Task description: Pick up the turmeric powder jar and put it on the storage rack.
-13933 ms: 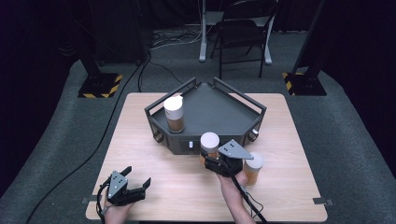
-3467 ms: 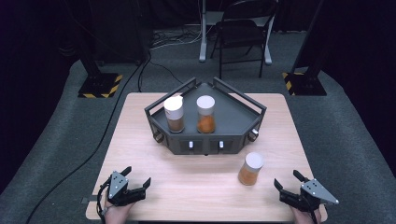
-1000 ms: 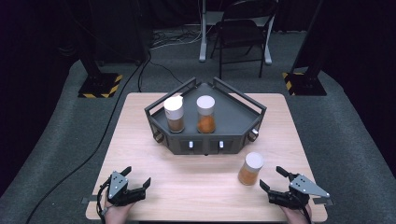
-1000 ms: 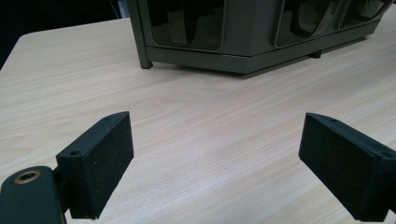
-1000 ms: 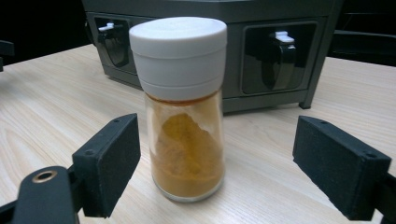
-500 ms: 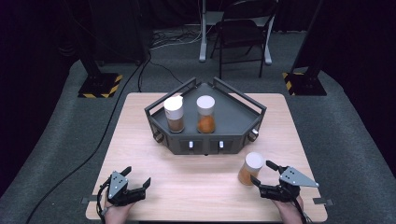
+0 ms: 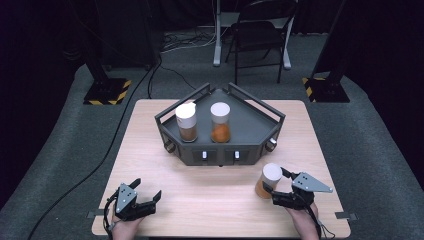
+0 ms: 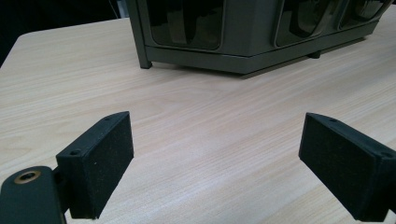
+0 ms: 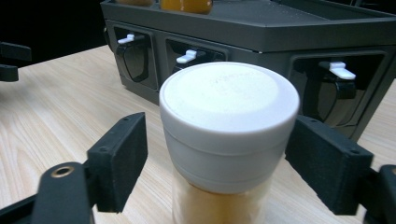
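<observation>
High view: right gripper (image 7: 278,186) sits at lower right of the frame, jaws either side of the spice jar (image 7: 269,180) standing upright on the wooden table (image 7: 150,150), just in front of the dark rack (image 7: 250,122). Right gripper view: white lid of that jar fills the centre between the two black pads; left pad (image 9: 119,158) stands just clear of the lid with a thin gap, right pad (image 9: 327,163) looks at or nearly at the lid edge, cannot tell if it touches. Jaws have just been closing around the jar, not yet clamped. Left gripper (image 7: 137,200) rests at lower left of the high view, well apart from the jar, jaws spread wide with nothing between them. Two more jars, brown-filled jar (image 7: 186,122) and orange-filled jar (image 7: 220,122), stand side by side on the rack.
</observation>
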A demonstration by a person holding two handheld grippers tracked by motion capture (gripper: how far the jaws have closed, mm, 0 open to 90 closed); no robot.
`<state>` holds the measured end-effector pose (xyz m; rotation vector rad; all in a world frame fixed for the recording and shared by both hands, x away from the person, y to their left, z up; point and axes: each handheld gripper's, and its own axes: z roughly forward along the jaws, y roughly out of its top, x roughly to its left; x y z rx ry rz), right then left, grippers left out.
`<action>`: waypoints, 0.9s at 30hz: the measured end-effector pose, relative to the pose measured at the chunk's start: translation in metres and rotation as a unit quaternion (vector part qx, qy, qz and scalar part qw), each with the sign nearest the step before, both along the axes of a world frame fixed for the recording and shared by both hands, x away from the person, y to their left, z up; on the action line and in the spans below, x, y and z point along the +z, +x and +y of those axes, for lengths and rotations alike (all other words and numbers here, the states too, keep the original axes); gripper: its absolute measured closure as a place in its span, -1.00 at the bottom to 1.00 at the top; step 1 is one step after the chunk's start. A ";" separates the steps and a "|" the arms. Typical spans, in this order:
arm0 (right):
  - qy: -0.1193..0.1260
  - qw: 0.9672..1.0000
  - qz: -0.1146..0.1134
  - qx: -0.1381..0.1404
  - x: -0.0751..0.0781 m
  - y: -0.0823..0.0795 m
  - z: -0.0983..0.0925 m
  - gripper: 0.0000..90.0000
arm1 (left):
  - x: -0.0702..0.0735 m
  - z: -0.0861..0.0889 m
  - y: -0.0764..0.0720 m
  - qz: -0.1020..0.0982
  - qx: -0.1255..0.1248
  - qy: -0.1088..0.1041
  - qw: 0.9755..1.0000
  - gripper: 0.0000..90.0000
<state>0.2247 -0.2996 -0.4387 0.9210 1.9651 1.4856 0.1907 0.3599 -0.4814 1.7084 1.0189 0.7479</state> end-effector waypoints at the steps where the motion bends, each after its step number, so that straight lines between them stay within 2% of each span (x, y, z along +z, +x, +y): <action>1: -0.002 1.000 0.000 0.000 0.000 0.001 0.001 -0.49 | 0.000 0.000 0.000 0.000 0.000 0.000 1.000 -0.77; 6: -0.009 1.000 0.001 -0.012 0.003 0.001 0.005 -0.28 | 0.000 0.000 0.000 0.000 0.000 -0.001 1.000 -0.77; 15: -0.023 1.000 0.009 -0.015 0.012 0.002 0.010 -0.27 | 0.000 0.000 0.000 0.001 0.000 -0.002 1.000 -0.77; 20: -0.046 0.999 0.010 -0.015 0.020 0.003 0.020 -0.26 | 0.000 0.001 0.000 0.001 0.000 -0.002 1.000 -0.77; 27: -0.043 0.999 0.014 -0.011 0.030 0.006 0.023 -0.26 | 0.000 0.001 0.001 0.001 0.000 -0.002 1.000 -0.77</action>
